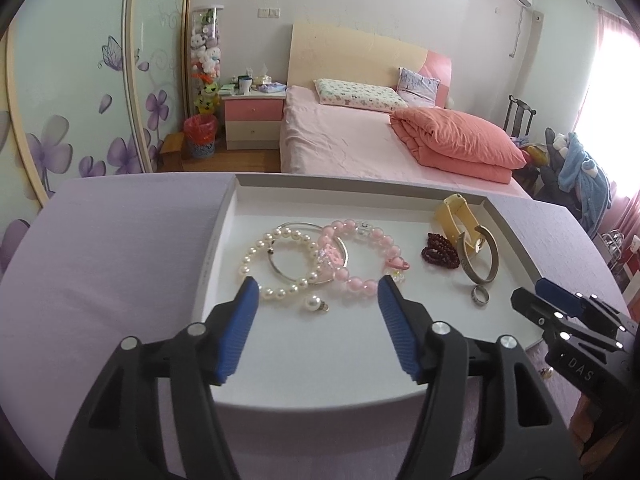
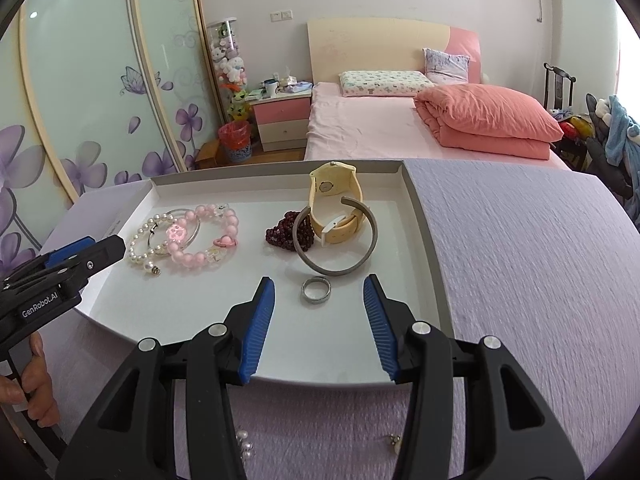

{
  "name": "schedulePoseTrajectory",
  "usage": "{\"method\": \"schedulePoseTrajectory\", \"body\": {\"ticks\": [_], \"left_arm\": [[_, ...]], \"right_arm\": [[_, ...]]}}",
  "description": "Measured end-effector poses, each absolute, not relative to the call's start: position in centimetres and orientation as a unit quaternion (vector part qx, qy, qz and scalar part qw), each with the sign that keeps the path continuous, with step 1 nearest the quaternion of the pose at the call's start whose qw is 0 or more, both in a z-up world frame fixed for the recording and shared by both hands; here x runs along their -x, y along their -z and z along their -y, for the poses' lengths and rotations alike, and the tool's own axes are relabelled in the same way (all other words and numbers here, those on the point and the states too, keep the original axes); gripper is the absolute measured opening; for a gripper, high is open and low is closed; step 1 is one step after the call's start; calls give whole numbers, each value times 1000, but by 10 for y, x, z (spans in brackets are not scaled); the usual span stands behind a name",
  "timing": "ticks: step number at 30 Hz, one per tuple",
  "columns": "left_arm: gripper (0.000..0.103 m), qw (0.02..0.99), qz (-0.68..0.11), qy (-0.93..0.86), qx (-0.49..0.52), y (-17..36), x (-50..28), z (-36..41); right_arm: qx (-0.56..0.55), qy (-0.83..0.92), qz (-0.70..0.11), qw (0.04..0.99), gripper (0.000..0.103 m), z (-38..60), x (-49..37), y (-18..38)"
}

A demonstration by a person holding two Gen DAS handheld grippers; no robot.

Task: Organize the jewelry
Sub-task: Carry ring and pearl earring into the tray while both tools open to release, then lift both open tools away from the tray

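- Lavender cloth (image 2: 520,260) is seen under the white tray (image 2: 416,216), mid-frame.
- Bracelets (image 1: 320,256), watch (image 2: 334,208) and ring (image 2: 316,290) are already laid inside.
- Loose earrings (image 2: 246,442) at the bottom edge are left outside.
- Left gripper (image 1: 316,296) and right gripper (image 2: 320,292) are held apart, empty.

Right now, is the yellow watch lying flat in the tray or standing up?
Standing up. The watch rests on its curled strap in the tray, its face lifted toward the back wall, not flat on the floor.

R claw (image 2: 319,296) open, ring (image 2: 316,290) btwn fingers
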State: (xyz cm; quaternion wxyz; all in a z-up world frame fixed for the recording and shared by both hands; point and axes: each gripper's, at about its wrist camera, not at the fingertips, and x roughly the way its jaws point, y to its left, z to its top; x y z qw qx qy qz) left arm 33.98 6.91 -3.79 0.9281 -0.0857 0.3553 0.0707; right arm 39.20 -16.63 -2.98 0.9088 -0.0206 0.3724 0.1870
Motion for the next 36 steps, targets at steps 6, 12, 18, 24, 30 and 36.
{"method": "schedulePoseTrajectory", "body": {"ticks": [6,12,18,24,30,36], "left_arm": [[70,930,-351,-74,78,34,-315,-70],[75,932,-347,-74,73,34,-277,-72],[79,930,-354,-63,71,42,-244,-66],[80,927,-363,-53,73,53,-227,-60],[80,926,-366,-52,72,57,-219,-59],[80,926,-367,-50,74,58,-217,-59]], "right_arm": [[19,-182,-365,913,48,181,-374,23],[20,-169,-360,917,48,207,-355,21],[29,-157,-382,910,48,229,-333,39],[32,-155,-410,898,48,231,-326,57],[33,-152,-421,894,48,232,-325,63],[36,-156,-432,888,48,225,-331,68]]}}
